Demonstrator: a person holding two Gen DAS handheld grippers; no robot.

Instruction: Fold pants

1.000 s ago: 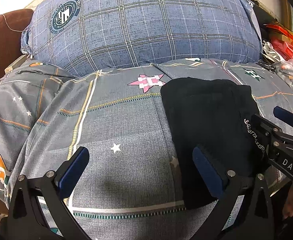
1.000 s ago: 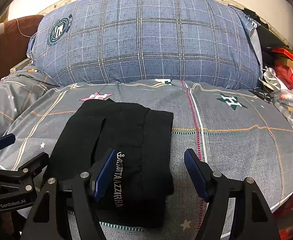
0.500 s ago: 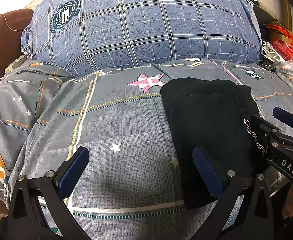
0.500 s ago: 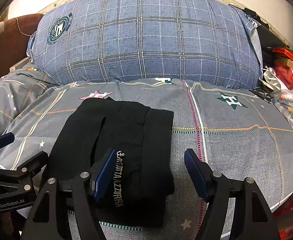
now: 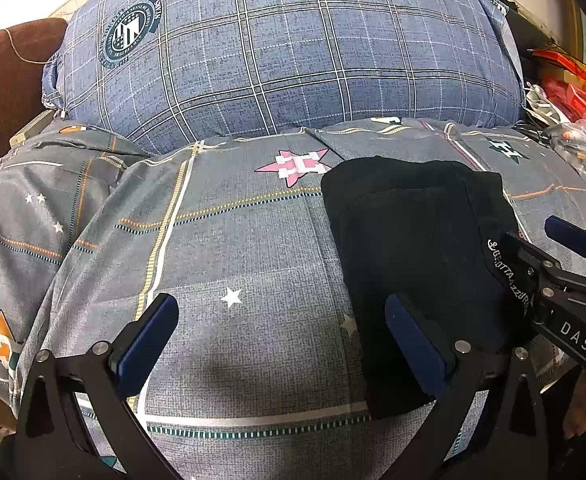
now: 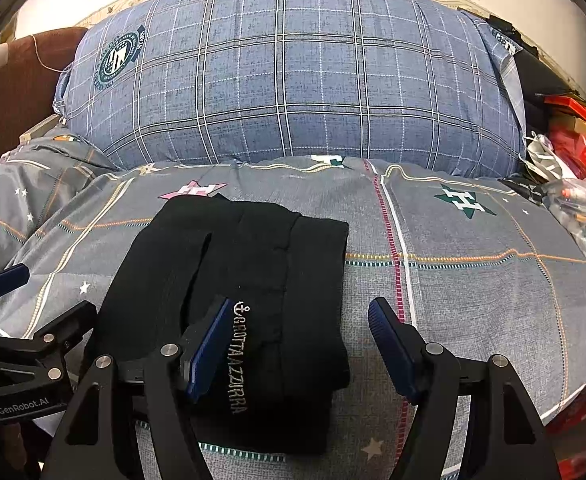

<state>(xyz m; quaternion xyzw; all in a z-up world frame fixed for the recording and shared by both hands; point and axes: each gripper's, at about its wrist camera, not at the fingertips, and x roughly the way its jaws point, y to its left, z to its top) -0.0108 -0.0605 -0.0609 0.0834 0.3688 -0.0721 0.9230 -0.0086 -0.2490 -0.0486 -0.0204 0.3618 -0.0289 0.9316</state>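
- Left wrist view: the left gripper (image 5: 281,336) hangs over the bed (image 5: 221,264) with its jaws wide and nothing between them; the right-hand blue pad sits over the near left edge of the pants (image 5: 417,252), and whether it touches the cloth cannot be told.
- The black pants lie as a compact folded rectangle on the grey star-print cover, to the right of the pink star (image 5: 297,162) and in front of the big blue plaid pillow (image 5: 285,52). The right gripper (image 5: 549,264) reaches in from the right edge, over the lettered side of the bundle.
- Against the pictures from a second ago, nothing has shifted here: same bundle outline, same gripper position.
- Right wrist view: the right gripper (image 6: 297,344) also has its jaws spread wide, straddling the near right part of the pants (image 6: 253,280), gripping nothing. The white lettering (image 6: 239,356) runs along the fold just beside the left pad.
- The left gripper (image 6: 21,320) shows at the left edge, beside the bundle.
- This view matches the earlier ones too. With both hands idle and the cloth squared, folding looks finished or paused before a last tidy.
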